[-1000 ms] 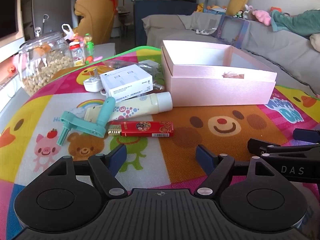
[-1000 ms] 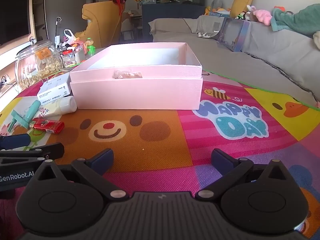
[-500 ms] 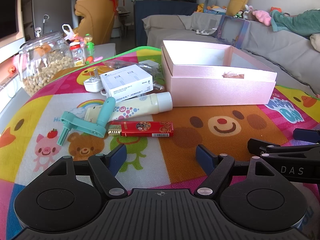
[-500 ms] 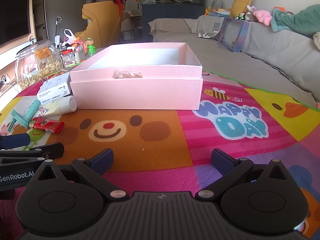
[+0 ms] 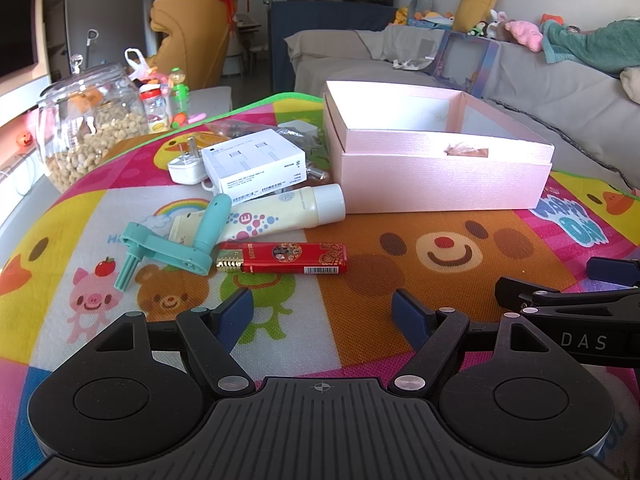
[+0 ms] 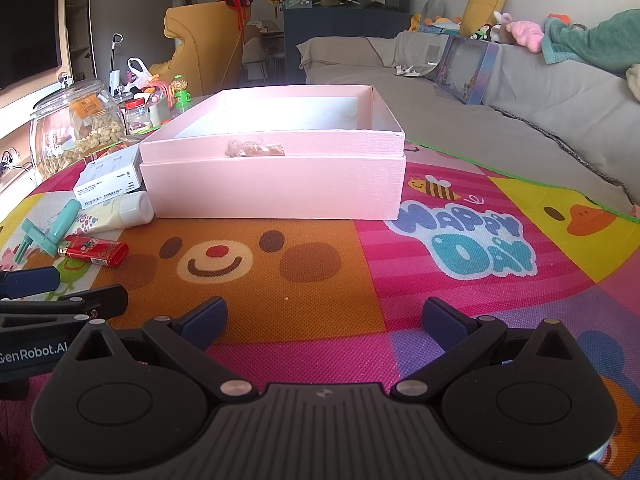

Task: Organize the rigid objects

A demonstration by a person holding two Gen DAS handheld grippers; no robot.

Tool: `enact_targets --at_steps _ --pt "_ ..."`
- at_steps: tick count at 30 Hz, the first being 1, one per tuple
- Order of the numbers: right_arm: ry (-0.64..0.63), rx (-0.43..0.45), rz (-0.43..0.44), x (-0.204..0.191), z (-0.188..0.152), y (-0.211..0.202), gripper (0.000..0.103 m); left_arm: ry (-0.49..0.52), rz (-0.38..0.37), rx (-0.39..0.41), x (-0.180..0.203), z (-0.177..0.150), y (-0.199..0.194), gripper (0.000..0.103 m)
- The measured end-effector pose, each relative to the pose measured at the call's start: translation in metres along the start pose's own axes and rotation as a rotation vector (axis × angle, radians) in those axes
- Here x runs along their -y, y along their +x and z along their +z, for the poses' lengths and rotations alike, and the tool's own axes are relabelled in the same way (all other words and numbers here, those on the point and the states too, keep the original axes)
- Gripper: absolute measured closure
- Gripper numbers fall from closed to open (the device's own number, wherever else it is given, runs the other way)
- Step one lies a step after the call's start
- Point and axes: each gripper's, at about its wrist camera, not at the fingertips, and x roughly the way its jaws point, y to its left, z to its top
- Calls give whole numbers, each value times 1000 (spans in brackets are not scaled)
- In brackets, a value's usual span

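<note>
Left tongs (image 5: 322,314) and right tongs (image 6: 324,320): both released, nothing between the pads, low over the play mat (image 5: 460,292). Red lighter (image 5: 282,258) lies just ahead of the left tongs; pink box (image 6: 272,176) stands beyond, open.

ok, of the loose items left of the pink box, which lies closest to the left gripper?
The red lighter: it lies just ahead of the open left gripper, nearer than the teal crank handle or cream tube.
</note>
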Motion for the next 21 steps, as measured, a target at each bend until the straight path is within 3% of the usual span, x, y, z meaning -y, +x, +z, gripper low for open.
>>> enact_targets --at_steps 21 --pt "-15 1 -12 -2 1 0 0 -22 21 2 1 -1 -2 23"
